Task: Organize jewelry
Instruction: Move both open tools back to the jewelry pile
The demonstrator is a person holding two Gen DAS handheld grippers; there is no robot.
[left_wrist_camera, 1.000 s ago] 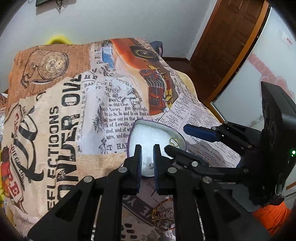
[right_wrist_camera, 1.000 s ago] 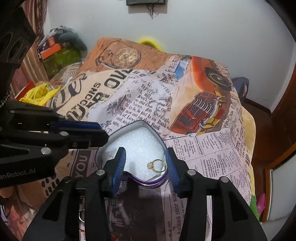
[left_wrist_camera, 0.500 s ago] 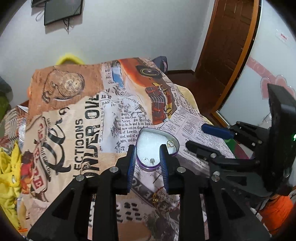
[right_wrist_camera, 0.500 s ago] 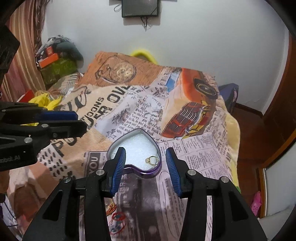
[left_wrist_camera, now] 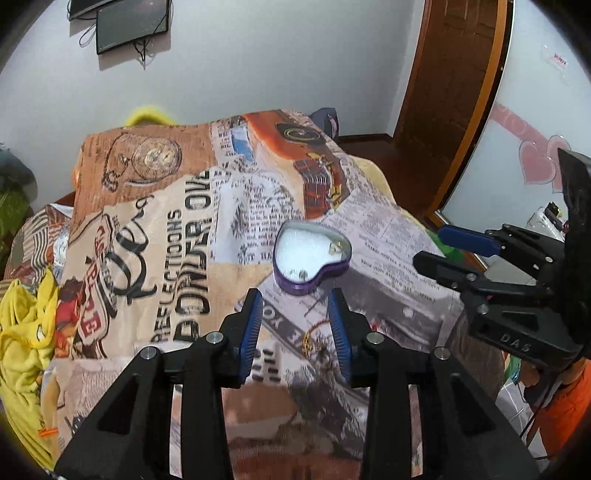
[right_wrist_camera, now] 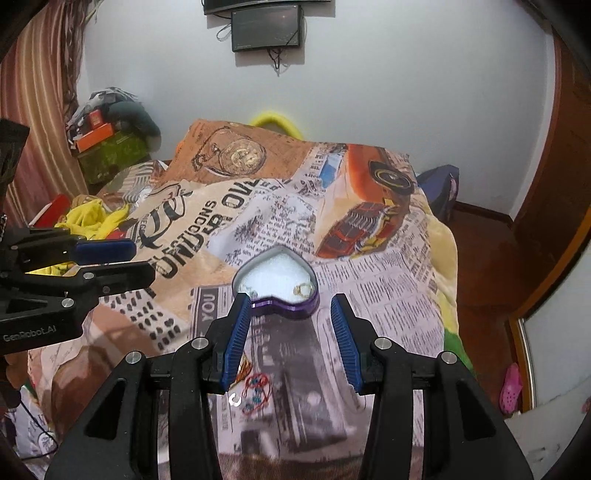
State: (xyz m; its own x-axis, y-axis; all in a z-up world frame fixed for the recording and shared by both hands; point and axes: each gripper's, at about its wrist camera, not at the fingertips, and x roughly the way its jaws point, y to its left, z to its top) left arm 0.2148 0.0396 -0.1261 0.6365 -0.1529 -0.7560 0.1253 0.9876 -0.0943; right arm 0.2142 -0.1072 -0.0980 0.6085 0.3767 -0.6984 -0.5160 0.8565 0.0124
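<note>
A purple heart-shaped tin (left_wrist_camera: 312, 254) with white foam lining sits on the printed blanket; it also shows in the right wrist view (right_wrist_camera: 277, 282). A gold ring (right_wrist_camera: 302, 290) lies in its right lobe, and a small stud (left_wrist_camera: 303, 274) lies near its front tip. My left gripper (left_wrist_camera: 295, 325) is open and empty, held above and short of the tin. My right gripper (right_wrist_camera: 290, 336) is open and empty, also short of the tin. Loose jewelry lies on the blanket near me: a gold chain (left_wrist_camera: 314, 339) and a red beaded piece (right_wrist_camera: 255, 393).
The printed blanket (right_wrist_camera: 221, 206) covers a bed. Yellow cloth (left_wrist_camera: 22, 332) lies at the left edge. A wooden door (left_wrist_camera: 454, 92) and a mirror stand to the right. A screen (right_wrist_camera: 266, 27) hangs on the far wall.
Both grippers have pulled back and up from the tin. The left gripper has opened wider, leaving the small stud in the tin. The right gripper stayed open.
</note>
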